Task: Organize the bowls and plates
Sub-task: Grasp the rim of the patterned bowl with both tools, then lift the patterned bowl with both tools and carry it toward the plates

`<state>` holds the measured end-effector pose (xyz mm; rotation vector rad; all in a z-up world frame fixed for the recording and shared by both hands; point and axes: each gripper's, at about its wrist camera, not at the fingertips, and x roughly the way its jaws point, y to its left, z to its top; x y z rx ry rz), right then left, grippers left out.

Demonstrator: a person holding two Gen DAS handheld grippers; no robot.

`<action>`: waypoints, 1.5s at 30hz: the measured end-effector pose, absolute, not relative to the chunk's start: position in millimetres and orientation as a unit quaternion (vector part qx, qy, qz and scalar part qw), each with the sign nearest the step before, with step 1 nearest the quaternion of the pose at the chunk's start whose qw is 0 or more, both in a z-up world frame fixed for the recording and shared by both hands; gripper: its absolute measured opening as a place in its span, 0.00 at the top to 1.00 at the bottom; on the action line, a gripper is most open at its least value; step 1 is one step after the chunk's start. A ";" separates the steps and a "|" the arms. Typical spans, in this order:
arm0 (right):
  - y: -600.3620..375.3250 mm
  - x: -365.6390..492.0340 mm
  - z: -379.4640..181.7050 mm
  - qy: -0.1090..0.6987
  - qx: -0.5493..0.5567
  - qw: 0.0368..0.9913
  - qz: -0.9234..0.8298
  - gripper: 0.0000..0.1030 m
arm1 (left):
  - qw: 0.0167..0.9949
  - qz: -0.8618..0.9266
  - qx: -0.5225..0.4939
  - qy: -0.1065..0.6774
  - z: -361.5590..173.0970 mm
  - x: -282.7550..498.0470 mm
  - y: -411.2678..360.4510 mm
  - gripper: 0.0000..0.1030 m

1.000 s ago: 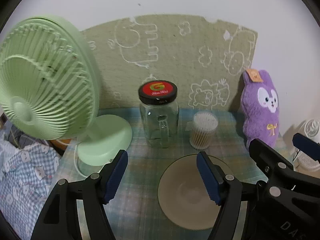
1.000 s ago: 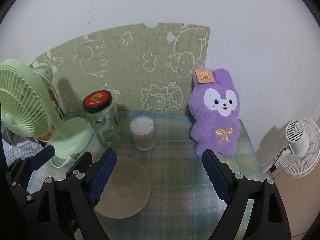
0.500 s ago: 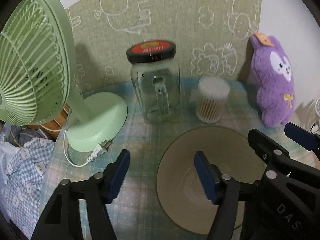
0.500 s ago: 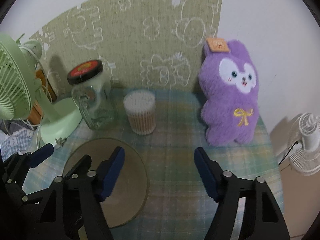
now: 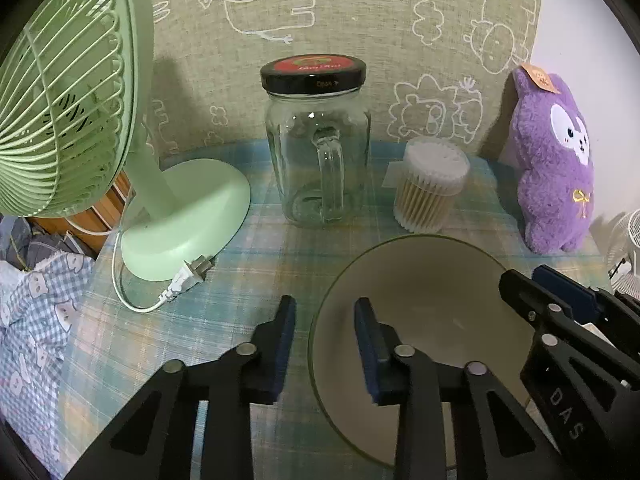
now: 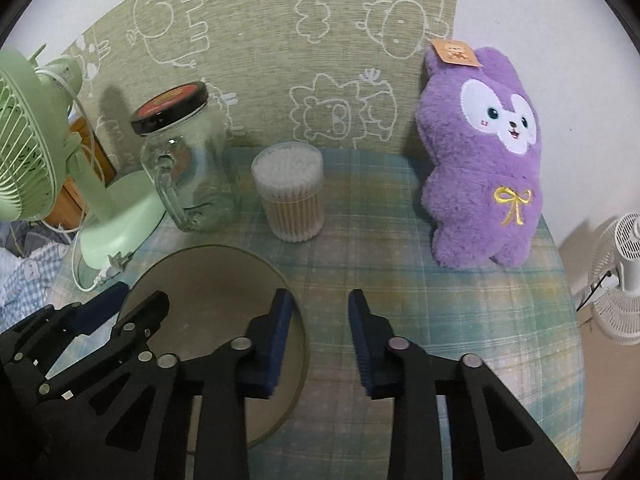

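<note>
The bowl (image 5: 420, 320) is seen on the bench (image 5: 248, 280), near the front edge, w/ a glass jar (image 5: 320, 160) and a tub of cotton buds (image 5: 430, 188) behind it. It is round, so no long side is to be lined up; only the rim matters.

The left hand-held gripper (image 5: 324, 344) is placed right at the bowl's left rim: one finger is seen outside the rim, the other over the inside. The jaws are parted, w/ a narrow gap, and nothing is pinched yet.

The right hand-held gripper (image 6: 320, 332) is placed the same way at the bowl's (image 6: 212, 280) right rim, one finger over the bowl and one over the cloth. It is also unclenched and empty.

Both are about equally near, one per side. Both are held low, tipped down & forward. Whether a finger touches the rim can't be told. Next, prob. a squeeze on the rim is needed.
</note>
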<state>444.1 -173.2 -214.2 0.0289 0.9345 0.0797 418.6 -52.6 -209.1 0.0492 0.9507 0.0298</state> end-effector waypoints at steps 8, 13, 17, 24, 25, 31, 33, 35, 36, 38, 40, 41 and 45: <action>-172.4 445.8 -217.7 0.458 0.022 0.887 0.048 0.79 | 0.891 0.009 0.038 0.452 -210.4 415.9 -54.6 0.86; -170.9 446.0 -218.3 0.462 0.025 0.885 0.056 0.85 | 0.890 0.005 0.041 0.453 -209.8 415.8 -53.9 0.87; -170.0 445.7 -218.1 0.462 0.021 0.884 0.061 0.87 | 0.891 0.003 0.046 0.452 -209.8 415.1 -54.5 0.87; -168.4 444.4 -217.1 0.465 0.015 0.883 0.061 0.87 | 0.889 -0.001 0.052 0.454 -209.1 413.4 -54.1 0.87; -168.4 443.8 -217.0 0.465 0.016 0.883 0.060 0.87 | 0.889 -0.002 0.053 0.454 -208.4 413.1 -54.2 0.87; -169.3 436.3 -215.6 0.468 0.021 0.882 0.058 0.87 | 0.888 -0.005 0.058 0.457 -206.6 407.4 -55.2 0.88; -168.4 433.6 -216.3 0.467 0.018 0.882 0.056 0.87 | 0.888 -0.007 0.061 0.455 -207.7 405.7 -54.9 0.87; -168.0 432.0 -216.2 0.463 0.017 0.884 0.056 0.87 | 0.889 -0.007 0.060 0.454 -208.2 404.9 -54.6 0.87; -167.7 431.5 -216.3 0.462 0.018 0.885 0.055 0.87 | 0.889 -0.007 0.058 0.454 -208.5 404.9 -53.9 0.87; -167.2 430.6 -216.6 0.461 0.017 0.885 0.052 0.87 | 0.888 -0.007 0.056 0.456 -210.3 403.8 -53.1 0.87; -168.0 429.1 -218.9 0.468 0.020 0.883 0.040 0.87 | 0.887 -0.008 0.056 0.459 -212.6 401.8 -53.2 0.87; -168.5 428.2 -219.3 0.469 0.024 0.882 0.041 0.87 | 0.887 -0.008 0.057 0.459 -213.5 400.1 -53.7 0.87; -168.3 425.5 -220.0 0.470 0.027 0.881 0.041 0.87 | 0.888 -0.008 0.062 0.455 -214.1 397.2 -53.5 0.87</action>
